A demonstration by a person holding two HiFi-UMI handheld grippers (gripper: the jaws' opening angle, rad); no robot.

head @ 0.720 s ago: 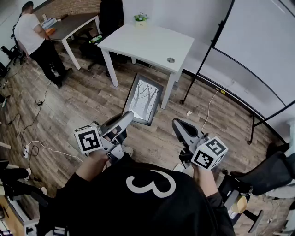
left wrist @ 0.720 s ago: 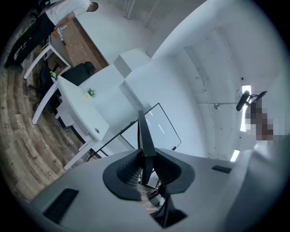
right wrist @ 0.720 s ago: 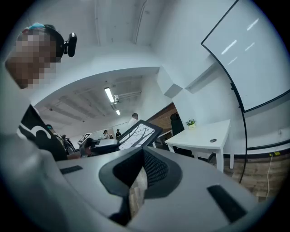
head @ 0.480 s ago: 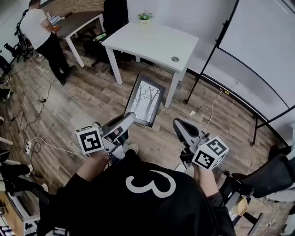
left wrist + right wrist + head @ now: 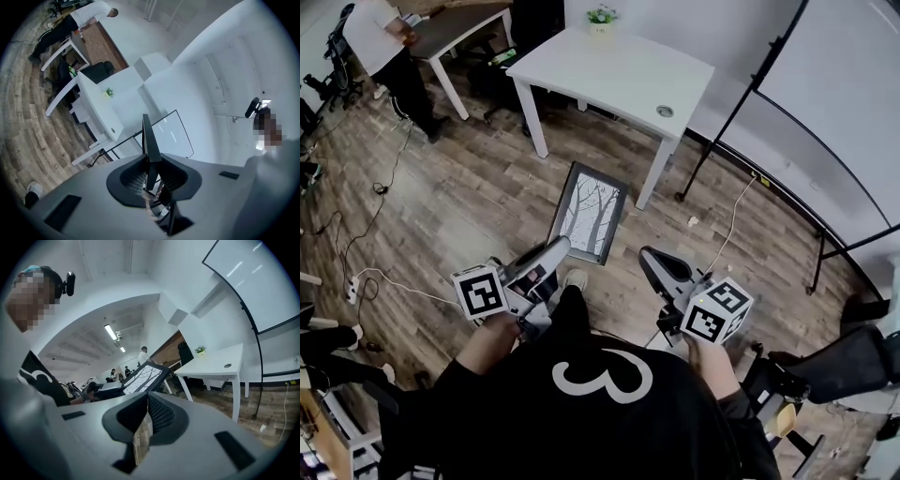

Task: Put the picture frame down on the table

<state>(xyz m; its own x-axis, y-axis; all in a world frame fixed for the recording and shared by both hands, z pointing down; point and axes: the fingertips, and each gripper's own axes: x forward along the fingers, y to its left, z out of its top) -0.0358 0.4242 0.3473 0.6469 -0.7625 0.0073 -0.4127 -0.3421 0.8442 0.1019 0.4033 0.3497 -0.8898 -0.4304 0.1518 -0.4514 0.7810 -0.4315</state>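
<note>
The picture frame [image 5: 588, 213], dark-rimmed with a bare-tree print, hangs tilted over the wooden floor short of the white table [image 5: 619, 75]. My left gripper [image 5: 557, 247] is shut on the frame's near lower edge. In the left gripper view the frame [image 5: 149, 140] shows edge-on as a thin dark blade rising from between the jaws [image 5: 150, 165]. My right gripper [image 5: 649, 259] hovers to the right of the frame, apart from it, jaws shut with nothing held. From the right gripper view [image 5: 146, 411] the frame's face [image 5: 146, 374] shows at centre left.
A small potted plant [image 5: 600, 16] stands on the table's far edge. A whiteboard on a black stand [image 5: 848, 89] fills the right side. A person [image 5: 384, 42] stands by a brown desk [image 5: 459, 26] far left. Cables [image 5: 366, 281] lie on the floor, an office chair [image 5: 853, 361] at right.
The view has shifted forward toward the white table. The frame stays in my left gripper, now lower and nearer in view. The person at the far left has moved away.
</note>
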